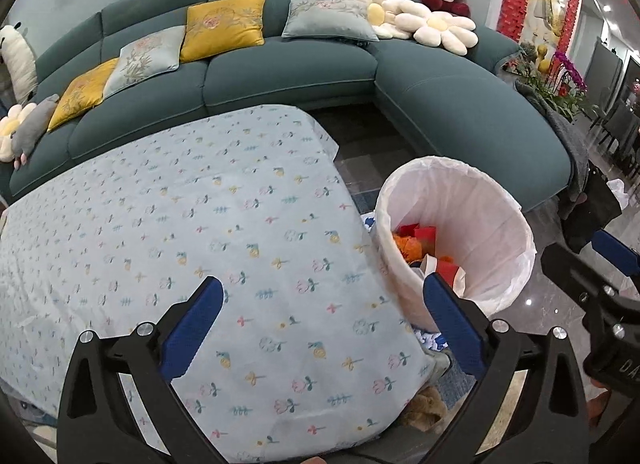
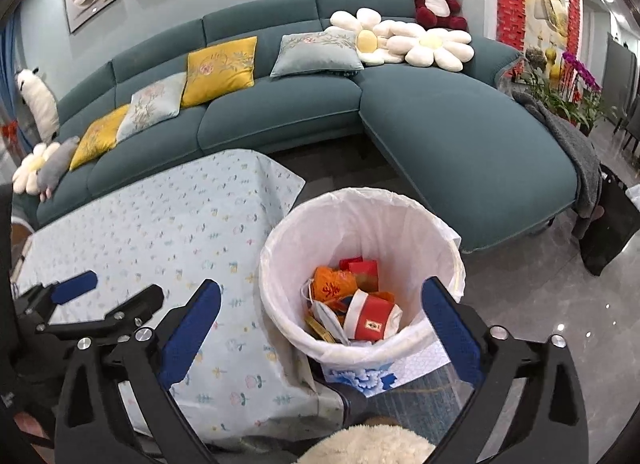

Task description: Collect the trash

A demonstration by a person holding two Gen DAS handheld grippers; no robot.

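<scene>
A round bin [image 2: 400, 223] lined with a white bag stands on the floor beside the table. Inside lie red and orange wrappers, a red-and-white carton [image 2: 370, 318] and crumpled paper. My right gripper [image 2: 322, 296] hangs over the bin's near rim, jaws wide open, nothing between the blue pads. In the left wrist view the same bin [image 1: 480, 223] sits to the right of the table, its trash [image 1: 424, 244] showing. My left gripper [image 1: 324, 300] hovers open above the table's near right corner, holding nothing. The right gripper [image 1: 588, 264] shows at that view's right edge.
The low table [image 1: 180, 244] wears a pale blue flowered cloth. A teal corner sofa [image 2: 460, 131] with cushions and plush toys runs behind it. A grey throw [image 2: 576, 151] hangs off the sofa end. A fluffy cream thing [image 2: 372, 444] lies below the right gripper. Glossy tiled floor [image 2: 532, 288] spreads to the right.
</scene>
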